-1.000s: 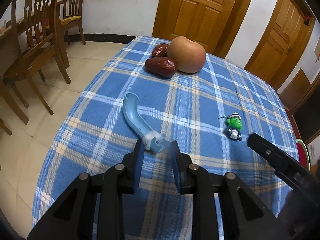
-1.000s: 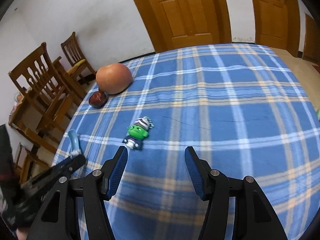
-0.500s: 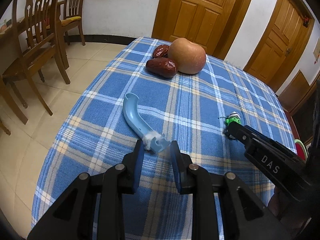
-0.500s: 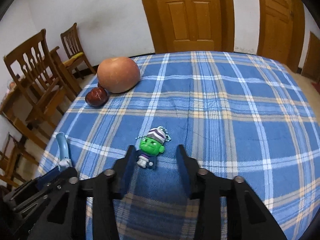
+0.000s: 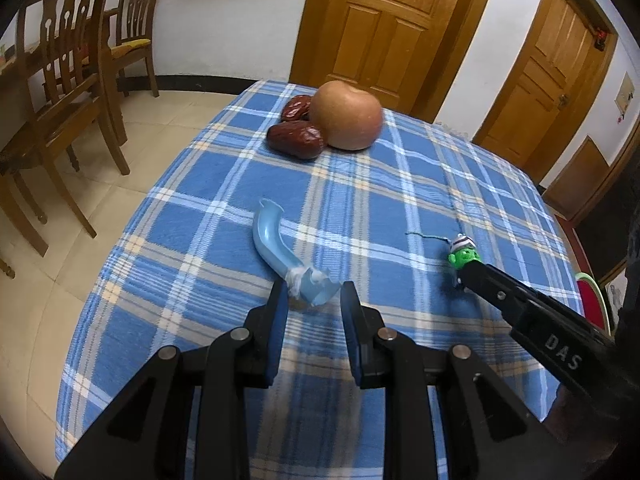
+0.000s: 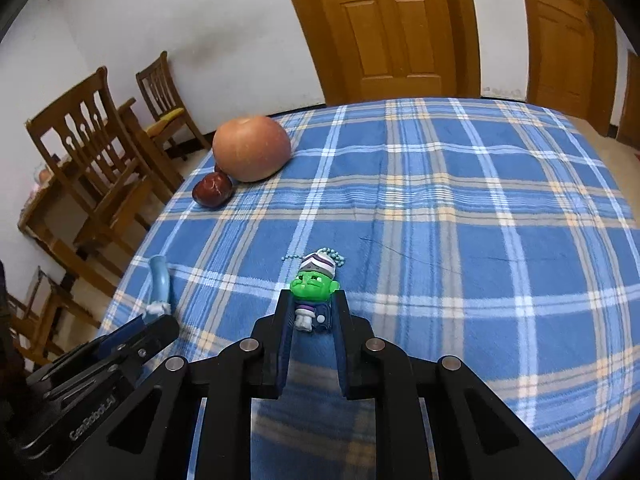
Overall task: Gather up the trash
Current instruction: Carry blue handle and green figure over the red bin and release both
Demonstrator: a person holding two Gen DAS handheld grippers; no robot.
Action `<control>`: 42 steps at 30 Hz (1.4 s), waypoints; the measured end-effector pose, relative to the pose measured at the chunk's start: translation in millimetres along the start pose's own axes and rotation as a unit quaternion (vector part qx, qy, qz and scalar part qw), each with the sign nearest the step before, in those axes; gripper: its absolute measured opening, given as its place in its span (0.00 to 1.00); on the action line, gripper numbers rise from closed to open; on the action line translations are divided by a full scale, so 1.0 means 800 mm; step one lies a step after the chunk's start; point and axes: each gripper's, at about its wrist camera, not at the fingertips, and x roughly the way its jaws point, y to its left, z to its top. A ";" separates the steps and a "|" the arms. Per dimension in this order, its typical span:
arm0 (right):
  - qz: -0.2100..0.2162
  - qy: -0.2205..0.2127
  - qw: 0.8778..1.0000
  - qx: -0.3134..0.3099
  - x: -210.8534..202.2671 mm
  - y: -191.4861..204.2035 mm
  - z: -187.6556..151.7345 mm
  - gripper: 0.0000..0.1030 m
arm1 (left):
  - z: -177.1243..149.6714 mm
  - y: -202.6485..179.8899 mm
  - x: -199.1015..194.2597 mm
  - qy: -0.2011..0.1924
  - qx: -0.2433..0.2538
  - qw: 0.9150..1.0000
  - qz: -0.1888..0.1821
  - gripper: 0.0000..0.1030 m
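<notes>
On the blue plaid tablecloth (image 6: 460,208), my right gripper (image 6: 311,308) had its fingers pressed against both sides of a small green-faced toy figure (image 6: 314,298). My left gripper (image 5: 312,300) sat parted around the broken end of a light blue plastic piece (image 5: 280,252), not squeezing it. An apple (image 5: 346,116) and red dates (image 5: 296,139) lay farther back.

Broken blue plastic piece (image 5: 280,254) and green-headed toy (image 6: 314,296) lie on cloth.
</notes>
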 end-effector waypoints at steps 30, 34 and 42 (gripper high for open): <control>-0.002 -0.089 0.992 0.093 -0.174 -0.133 -0.056 0.18 | -0.020 -0.147 -0.049 -0.002 0.095 0.990 -0.103 0.15; -0.011 -0.099 0.989 0.106 -0.191 -0.154 -0.062 0.18 | -0.023 -0.176 -0.048 0.005 0.114 0.986 -0.120 0.15; -0.037 -0.121 0.983 0.136 -0.227 -0.204 -0.073 0.18 | -0.027 -0.239 -0.052 0.008 0.153 0.977 -0.149 0.15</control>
